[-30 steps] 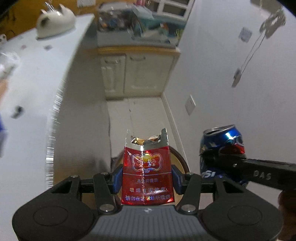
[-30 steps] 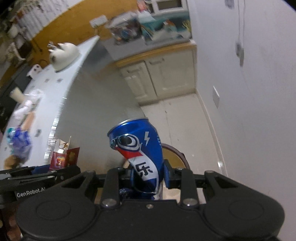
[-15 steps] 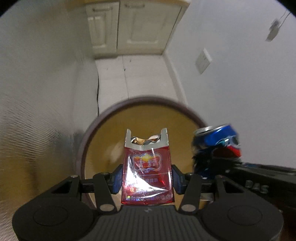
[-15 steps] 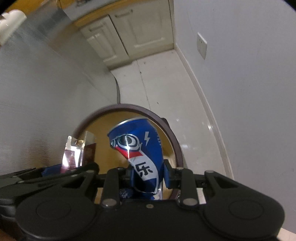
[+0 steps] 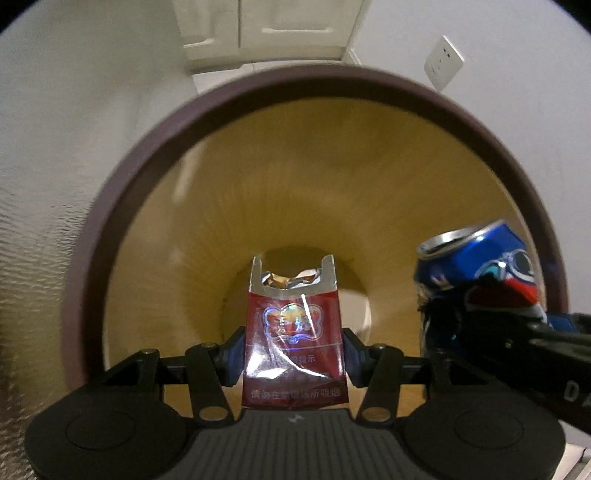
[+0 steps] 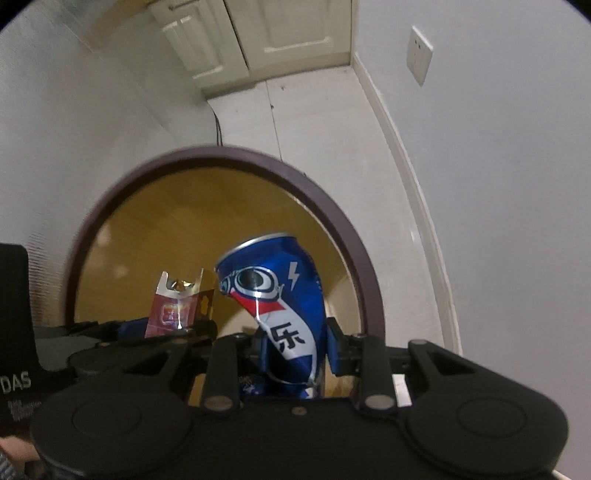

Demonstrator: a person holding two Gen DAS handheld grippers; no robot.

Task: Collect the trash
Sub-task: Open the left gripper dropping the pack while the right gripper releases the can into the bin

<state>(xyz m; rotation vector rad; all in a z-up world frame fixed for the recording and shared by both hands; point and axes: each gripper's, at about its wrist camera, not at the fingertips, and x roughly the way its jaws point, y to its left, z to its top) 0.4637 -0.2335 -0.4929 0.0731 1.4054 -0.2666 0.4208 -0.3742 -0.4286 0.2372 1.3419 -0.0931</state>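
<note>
Torn red cigarette pack w/ crumpled foil showing at its ripped top [image 5: 294, 332] sits upright, clamped between the blue pads of the left gripper [image 5: 294, 356], held over the mouth of the round bin w/ dark maroon rim and yellow-tan inside [image 5: 122, 192]. Dented blue soda can w/ red-white band and goggle-face print [image 6: 275, 306] is pinched the same way by the right gripper [image 6: 293, 352], just beside the pack on its right, also over the bin opening. Both items sit above the rim line as far as these views tell; how far above the bin they hang can't be judged.

Step in hand, as I read it: drop both into the bin. To do it well: keep both pieces inside the rim circle, then part the fingers fully so nothing snags on a pad. Can is nearer the right side of the rim, so nudge it toward centre first or it may clip the edge and bounce out. Pack is light and flimsy, may flutter; a low release helps.

Room: bin interior looks bare and deep, plenty of space. White wall w/ a socket plate [image 6: 419, 55] is close on the right, a textured white panel [image 5: 44, 184] on the left, cream cabinet doors [image 6: 258, 33] beyond, so lift straight up and back to exit, not sideways.
</note>
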